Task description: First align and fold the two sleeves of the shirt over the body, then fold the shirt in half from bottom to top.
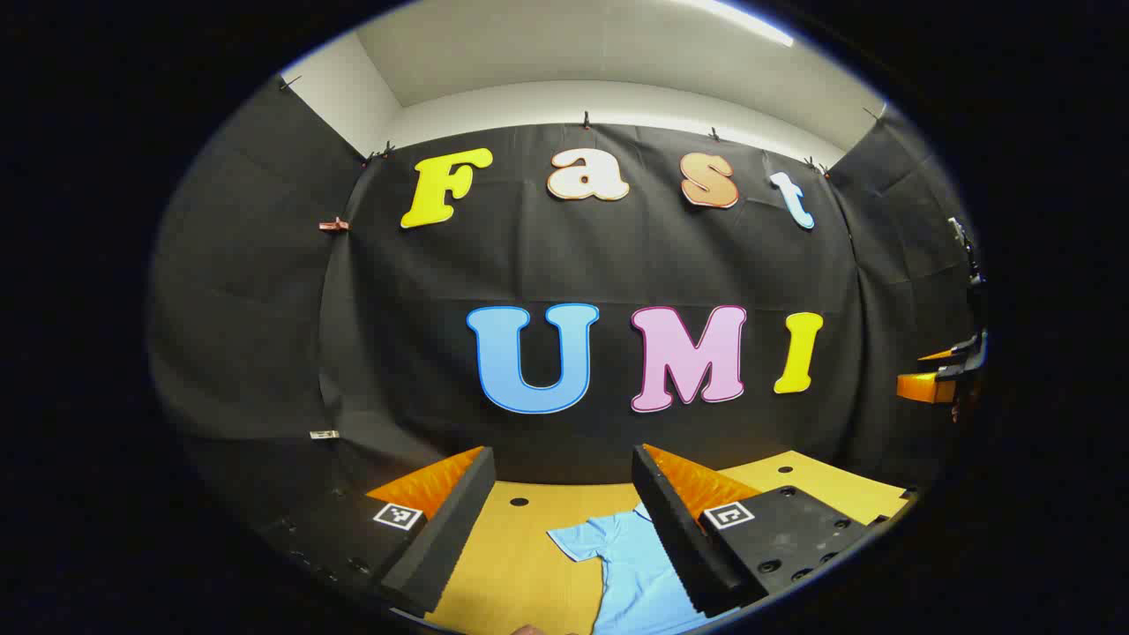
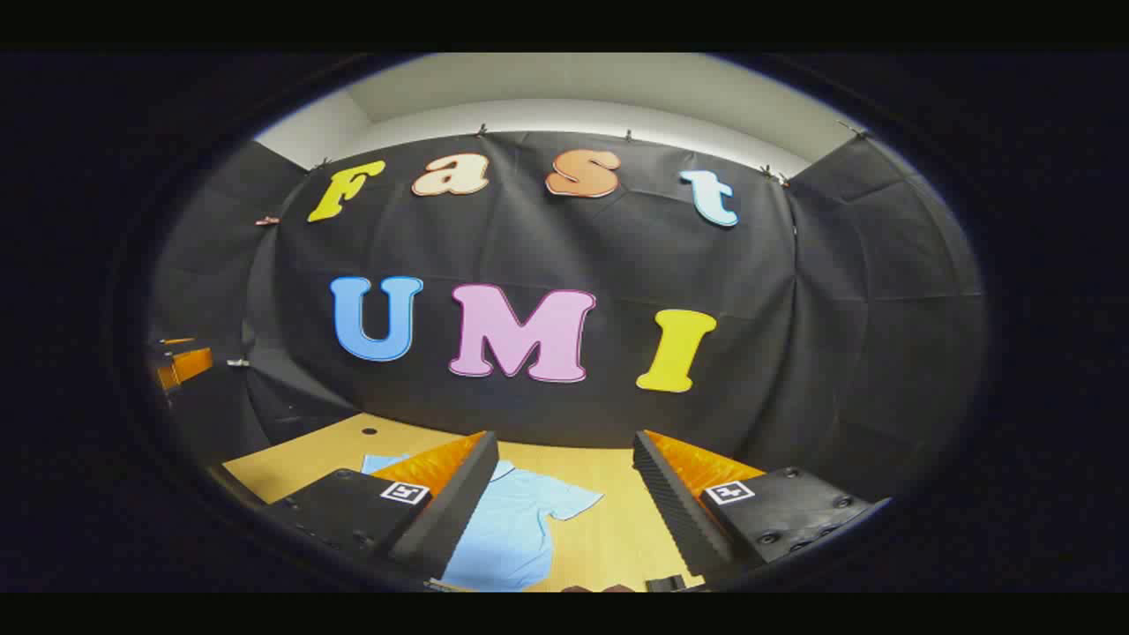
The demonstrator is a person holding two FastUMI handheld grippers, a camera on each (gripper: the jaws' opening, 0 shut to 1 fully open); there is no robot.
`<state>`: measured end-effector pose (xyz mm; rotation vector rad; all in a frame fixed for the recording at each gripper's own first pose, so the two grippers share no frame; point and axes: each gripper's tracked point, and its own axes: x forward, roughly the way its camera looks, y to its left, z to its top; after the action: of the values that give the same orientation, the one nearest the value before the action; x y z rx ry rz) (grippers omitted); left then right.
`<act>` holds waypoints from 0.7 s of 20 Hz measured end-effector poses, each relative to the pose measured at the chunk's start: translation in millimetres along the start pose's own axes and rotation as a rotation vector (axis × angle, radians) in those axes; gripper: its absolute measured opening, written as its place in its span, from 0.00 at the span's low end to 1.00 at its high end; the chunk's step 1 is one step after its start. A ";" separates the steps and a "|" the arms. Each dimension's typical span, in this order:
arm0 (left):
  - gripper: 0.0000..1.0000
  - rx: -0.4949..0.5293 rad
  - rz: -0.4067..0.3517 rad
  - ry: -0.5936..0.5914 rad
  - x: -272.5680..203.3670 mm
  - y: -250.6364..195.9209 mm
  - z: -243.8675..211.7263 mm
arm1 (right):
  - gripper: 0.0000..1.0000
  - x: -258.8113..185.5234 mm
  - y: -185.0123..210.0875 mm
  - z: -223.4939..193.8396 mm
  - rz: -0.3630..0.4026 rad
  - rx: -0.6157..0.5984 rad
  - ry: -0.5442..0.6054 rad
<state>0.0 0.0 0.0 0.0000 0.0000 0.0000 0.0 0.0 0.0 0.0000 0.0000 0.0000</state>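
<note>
Shirt: a light blue short-sleeved shirt [image 1: 637,564] lies flat on the wooden table [image 1: 520,547], collar end toward the far wall; both sleeves look spread out to the sides and unfolded, so by my reading no fold has been made yet.
Left gripper: the left gripper [image 1: 564,538] is held above the table, fingers spread wide with nothing between them; the shirt's left sleeve [image 1: 578,540] shows in the gap, below and beyond the tips.
Right gripper: the right gripper [image 2: 564,520] is likewise spread and empty, held off the table; the shirt's right sleeve [image 2: 569,503] lies between its fingers in the right gripper view, apart from them.
Other gripper seen: in each view the opposite gripper appears at the far side edge, well apart.
Step in hand: probably the approach to the sleeves, both grippers not yet down on the cloth.
Risk, grip: thin cloth lying flat may slip out of a shallow pinch, or the fingers may catch the body layer with the sleeve and drag the whole shirt.
Risk, alignment: uneven pulls by the two hands could skew the shirt and leave the sleeves crossed unevenly over the body.
Risk, table edge: the shirt's hem lies near the near edge; a tug toward the person may pull it off.
</note>
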 end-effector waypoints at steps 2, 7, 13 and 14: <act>0.99 -0.027 -0.001 0.013 3.2 1.9 -5.0 | 0.99 -0.6 4.6 1.1 0.005 -0.009 -0.003; 1.00 -0.025 -0.020 0.010 7.6 -0.6 -6.3 | 0.97 -1.6 7.0 2.2 0.005 -0.024 -0.003; 1.00 -0.036 -0.031 0.000 13.9 -6.0 0.0 | 0.97 -2.4 0.7 8.4 -0.003 -0.035 -0.014; 1.00 -0.036 -0.035 -0.002 14.1 -6.8 0.7 | 0.97 -2.6 0.0 8.7 -0.005 -0.033 -0.015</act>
<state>14.1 -6.8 0.7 -0.0358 -0.0020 -0.0349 -2.6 0.0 8.7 -0.0335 -0.0149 -0.0052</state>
